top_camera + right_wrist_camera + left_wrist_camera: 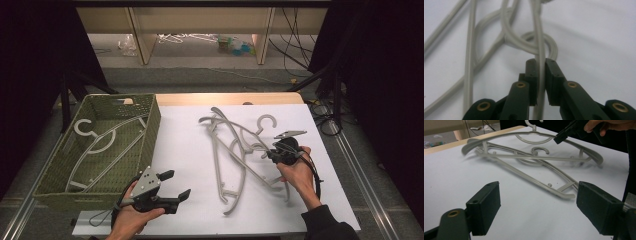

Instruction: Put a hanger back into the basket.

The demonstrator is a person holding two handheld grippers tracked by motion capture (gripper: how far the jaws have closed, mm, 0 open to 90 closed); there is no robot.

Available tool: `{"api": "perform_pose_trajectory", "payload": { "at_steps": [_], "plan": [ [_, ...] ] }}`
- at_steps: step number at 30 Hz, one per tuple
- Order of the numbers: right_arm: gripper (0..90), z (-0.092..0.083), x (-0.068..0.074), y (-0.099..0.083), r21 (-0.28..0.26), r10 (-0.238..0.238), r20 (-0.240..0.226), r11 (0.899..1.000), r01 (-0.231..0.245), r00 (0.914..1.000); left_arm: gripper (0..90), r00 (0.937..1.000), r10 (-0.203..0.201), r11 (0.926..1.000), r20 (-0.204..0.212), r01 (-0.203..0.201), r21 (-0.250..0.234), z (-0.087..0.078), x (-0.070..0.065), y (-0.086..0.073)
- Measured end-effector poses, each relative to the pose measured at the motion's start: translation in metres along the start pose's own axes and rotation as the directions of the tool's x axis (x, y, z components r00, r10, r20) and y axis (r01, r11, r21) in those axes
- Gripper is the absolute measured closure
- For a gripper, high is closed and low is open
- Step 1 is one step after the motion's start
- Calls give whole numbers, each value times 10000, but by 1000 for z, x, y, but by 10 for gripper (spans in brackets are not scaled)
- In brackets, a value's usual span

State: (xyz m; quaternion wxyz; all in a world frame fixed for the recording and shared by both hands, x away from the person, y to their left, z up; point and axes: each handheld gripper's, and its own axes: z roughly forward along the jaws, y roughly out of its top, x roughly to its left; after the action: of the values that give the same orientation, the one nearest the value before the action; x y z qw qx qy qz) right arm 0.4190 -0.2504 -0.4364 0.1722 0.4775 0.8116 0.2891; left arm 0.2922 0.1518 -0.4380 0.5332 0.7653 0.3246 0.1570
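Note:
A pile of grey plastic hangers (231, 150) lies tangled in the middle of the white table cover (185, 150). My right gripper (270, 155) is at the pile's right side. In the right gripper view its jaws are shut on the thin bar of one grey hanger (539, 50), just below a hook loop. That hanger (534, 135) sits on top of the others, slightly raised. My left gripper (175, 186) rests low near the front edge, left of the pile. It is open, with nothing between its pads (485, 206).
A green woven basket (152, 131) stands at the left and holds grey hangers (100, 142). The table's wooden edge (225, 98) runs along the back. Cables (320, 115) hang off the right side, and black stands flank the table.

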Motion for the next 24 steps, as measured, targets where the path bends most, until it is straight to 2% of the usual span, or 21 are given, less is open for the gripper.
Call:
{"api": "perform_pose_trajectory", "payload": {
  "at_steps": [1, 4, 5, 7, 8, 9, 10, 12, 13, 14, 15, 16, 17, 18, 20, 21, 22, 23, 24],
  "plan": [
    [821, -1, 2, 1, 108, -109, -109, 9999, 110, 9999, 195, 10000, -41, 10000, 40, 41, 0, 0, 0, 0],
    [822, 1, 8, 3, -105, -733, -263, 9973, 731, 9970, 195, 10000, 7, 10000, 21, -7, 50, 0, 0, -1],
    [821, 1, 11, 4, 8, -781, -405, 9969, 782, 9961, 195, 10000, -3, 10000, 14, 3, 21, 0, 1, 0],
    [822, 2, 15, 4, -159, -1151, -375, 9933, 1146, 9926, 195, 10000, -16, 10000, -35, 17, 87, -1, 1, 0],
    [822, 0, 17, 5, 61, -1108, -592, 9938, 1114, 9921, 195, 10000, -7, 10000, -18, 7, 70, -1, 1, -1],
    [822, 1, 19, 4, -91, -1152, -619, 9933, 1148, 9914, 195, 10000, -6, 10000, -18, 6, 81, -1, 1, -1],
    [822, -1, 20, 5, 59, -1345, -735, 9908, 1353, 9882, 195, 10000, -36, 10000, -12, 36, 74, -1, 2, -1],
    [822, -3, 23, 4, -40, -1506, -860, 9885, 1509, 9848, 196, 10000, -75, 10000, 51, 75, -37, 0, 2, -1],
    [822, -5, 24, 4, -23, -1703, -939, 9853, 1708, 9809, 196, 10000, -35, 10000, -21, 35, 47, -1, 2, -1],
    [822, -5, 25, 2, -272, -1949, -896, 9808, 1932, 9767, 196, 10000, -10, 10000, -27, 10, 58, -1, 2, -1],
    [822, -8, 26, 3, -95, -2099, -1162, 9776, 2102, 9708, 196, 10000, 5, 10000, -36, -5, 80, -2, 2, -1],
    [822, -12, 29, 2, 108, -1917, -1171, 9809, 1942, 9744, 195, 10000, -7, 10000, -43, 8, 62, -2, 3, -1],
    [822, -13, 31, 0, -122, -2050, -1145, 9787, 2049, 9721, 196, 10000, -37, 10000, -26, 37, -32, -1, 3, -1],
    [823, -17, 32, 0, 59, -2131, -1261, 9765, 2155, 9689, 196, 10000, -29, 10000, -72, 29, 62, -1, 3, 0],
    [823, -21, 36, -1, -106, -2185, -1334, 9757, 2191, 9667, 198, 10000, 53, 9999, -52, -52, 136, -1, 2, -2],
    [823, -23, 37, -2, -182, -2398, -1316, 9707, 2396, 9619, 198, 9999, 85, 9999, -72, -84, 147, -1, 2, -2],
    [823, -26, 38, -1, -33, -2538, -1525, 9666, 2563, 9552, 198, 9999, 98, 9999, -64, -97, 120, -1, 2, -1],
    [822, -26, 39, -2, -306, -2813, -1505, 9595, 2799, 9477, 198, 10000, 54, 9999, -72, -53, 107, -1, 2, -1],
    [822, -27, 40, -1, -262, -2988, -1615, 9540, 2986, 9406, 198, 9999, 70, 9999, -78, -69, 94, -1, 2, -1]
  ]
}}
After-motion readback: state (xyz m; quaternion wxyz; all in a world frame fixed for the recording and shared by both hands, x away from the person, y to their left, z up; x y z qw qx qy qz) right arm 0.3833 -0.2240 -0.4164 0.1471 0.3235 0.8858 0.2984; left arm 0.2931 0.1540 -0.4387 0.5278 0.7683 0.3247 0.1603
